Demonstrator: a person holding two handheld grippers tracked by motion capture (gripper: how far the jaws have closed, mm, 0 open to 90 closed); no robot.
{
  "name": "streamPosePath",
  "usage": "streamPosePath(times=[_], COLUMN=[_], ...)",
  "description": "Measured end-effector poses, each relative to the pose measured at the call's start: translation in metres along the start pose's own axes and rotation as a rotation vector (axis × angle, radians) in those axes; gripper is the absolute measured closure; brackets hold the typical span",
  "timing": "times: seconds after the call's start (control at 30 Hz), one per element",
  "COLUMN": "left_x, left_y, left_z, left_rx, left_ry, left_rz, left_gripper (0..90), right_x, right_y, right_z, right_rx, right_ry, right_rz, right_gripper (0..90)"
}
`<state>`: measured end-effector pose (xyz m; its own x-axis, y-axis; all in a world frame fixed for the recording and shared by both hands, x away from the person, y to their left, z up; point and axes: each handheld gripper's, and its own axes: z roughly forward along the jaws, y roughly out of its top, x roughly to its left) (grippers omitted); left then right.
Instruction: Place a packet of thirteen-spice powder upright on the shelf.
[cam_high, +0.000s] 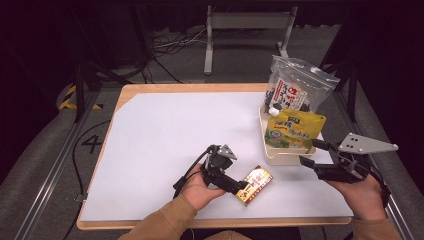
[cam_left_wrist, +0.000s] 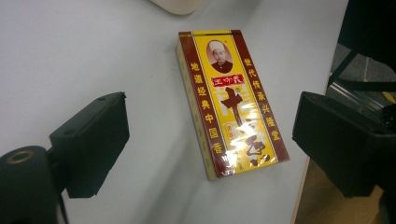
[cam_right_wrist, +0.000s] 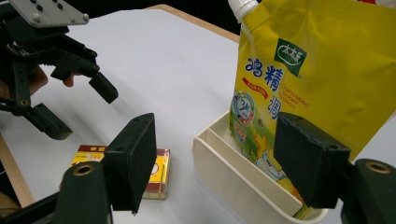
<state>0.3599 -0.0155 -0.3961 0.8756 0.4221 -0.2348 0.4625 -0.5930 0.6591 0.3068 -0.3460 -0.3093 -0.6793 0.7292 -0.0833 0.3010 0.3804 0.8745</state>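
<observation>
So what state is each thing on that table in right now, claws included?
Flat yellow and red cardboard box: lying face up on the white table, free of both claws.
Left claw: open, jaws either side of the box, not pressing it.
Right claw: open, empty, near the tray.
Yellow spouted pouch: upright in the cream plastic tray, cap on.
Clear zip bag: standing behind the pouch.

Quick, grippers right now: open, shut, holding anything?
Left gripper: open, over the yellow box, not gripping.
Right gripper: open, holding nothing, at the white tray.
</observation>
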Motion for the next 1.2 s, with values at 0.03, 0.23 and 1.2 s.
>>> streamPosePath(times=[0.03, 0.23, 1.2], left_x=[-0.001, -0.003, -0.022], left_y=[0.000, 0.000, 0.001], left_z=[0.002, 0.012, 0.052], left_rx=[0.005, 0.040, 0.195], left_ry=[0.002, 0.005, 0.045], left_rz=[-0.002, 0.001, 0.059], left_gripper=[9.4, 6.1, 4.9], right_x=[0.000, 0.001, -0.001], right_y=[0.000, -0.001, -0.005], right_z=[0.000, 0.001, 0.006], right_rx=[0.001, 0.003, 0.025], right_ry=[0.003, 0.004, 0.012], right_rz=[0.001, -0.001, 0.008], right_gripper=[30.2, 30.2, 30.3])
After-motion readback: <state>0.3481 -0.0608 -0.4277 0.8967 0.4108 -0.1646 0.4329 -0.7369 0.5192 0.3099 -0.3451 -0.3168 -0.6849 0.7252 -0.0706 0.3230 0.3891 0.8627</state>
